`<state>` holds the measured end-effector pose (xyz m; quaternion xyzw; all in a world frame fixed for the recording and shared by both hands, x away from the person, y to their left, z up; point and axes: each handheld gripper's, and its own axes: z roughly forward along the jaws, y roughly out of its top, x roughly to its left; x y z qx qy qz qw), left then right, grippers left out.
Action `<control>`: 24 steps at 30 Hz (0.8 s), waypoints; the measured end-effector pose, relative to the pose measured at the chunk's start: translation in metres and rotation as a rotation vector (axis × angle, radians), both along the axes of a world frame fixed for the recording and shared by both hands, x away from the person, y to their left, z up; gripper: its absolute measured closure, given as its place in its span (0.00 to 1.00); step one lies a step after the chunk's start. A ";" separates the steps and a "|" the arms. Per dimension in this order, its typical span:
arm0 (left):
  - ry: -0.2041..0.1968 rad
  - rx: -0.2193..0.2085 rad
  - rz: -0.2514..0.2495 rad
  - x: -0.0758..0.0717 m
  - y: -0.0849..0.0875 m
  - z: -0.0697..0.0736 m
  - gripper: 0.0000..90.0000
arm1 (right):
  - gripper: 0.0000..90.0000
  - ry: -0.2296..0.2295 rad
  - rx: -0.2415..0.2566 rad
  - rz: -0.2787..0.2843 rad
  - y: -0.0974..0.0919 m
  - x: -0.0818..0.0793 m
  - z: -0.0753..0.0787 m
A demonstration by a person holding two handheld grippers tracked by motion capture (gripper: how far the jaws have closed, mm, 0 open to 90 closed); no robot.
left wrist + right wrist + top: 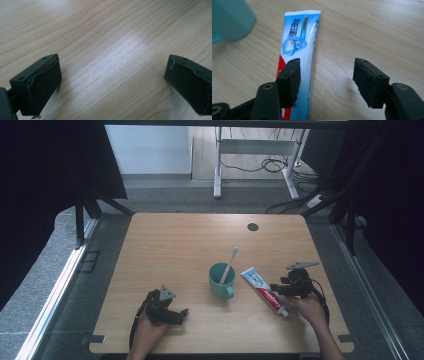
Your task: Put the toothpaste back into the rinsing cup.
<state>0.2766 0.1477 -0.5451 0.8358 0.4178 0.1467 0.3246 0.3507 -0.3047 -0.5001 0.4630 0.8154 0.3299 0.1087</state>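
The toothpaste tube (298, 50) is laid flat on the wooden table (175, 245), just ahead of the right gripper (325, 75) and partly under its left-hand jaw in the right gripper view; the crimped flat end is pointed away from the tool, toward the teal cup (221, 280). The jaws are parted to a middling width and nothing is held between them — the tube is overlapped by one jaw, not pinched.

The tube is judged light, soft-walled and glossy, so it is likely to be dented by a hard squeeze and to slip on its smooth skin. A hold is best taken across the fuller body near the cap end, where the tube is thicker, rather than on the thin crimp.

The left gripper (112, 80) is held wide open over bare wood, with nothing between its jaws — well apart from the tube.
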 end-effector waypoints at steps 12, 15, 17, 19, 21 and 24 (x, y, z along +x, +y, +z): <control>0.000 0.000 0.000 0.000 0.000 0.000 0.01 | 0.35 0.117 -0.039 0.059 0.007 -0.007 0.008; 0.002 0.001 0.000 0.000 0.000 0.000 0.01 | 0.34 0.148 -0.061 0.063 0.010 -0.007 0.009; 0.002 0.001 0.000 0.000 0.000 0.000 0.01 | 0.32 0.175 -0.093 0.077 0.013 -0.006 0.010; 0.002 0.002 0.000 0.000 0.000 0.000 0.01 | 0.32 0.194 -0.114 0.084 0.016 -0.006 0.010; 0.002 0.002 0.000 0.000 0.000 0.000 0.01 | 0.32 0.219 -0.136 0.091 0.020 -0.005 0.011; 0.002 0.001 0.000 0.000 0.000 0.000 0.01 | 0.30 0.251 -0.161 0.104 0.026 -0.002 0.011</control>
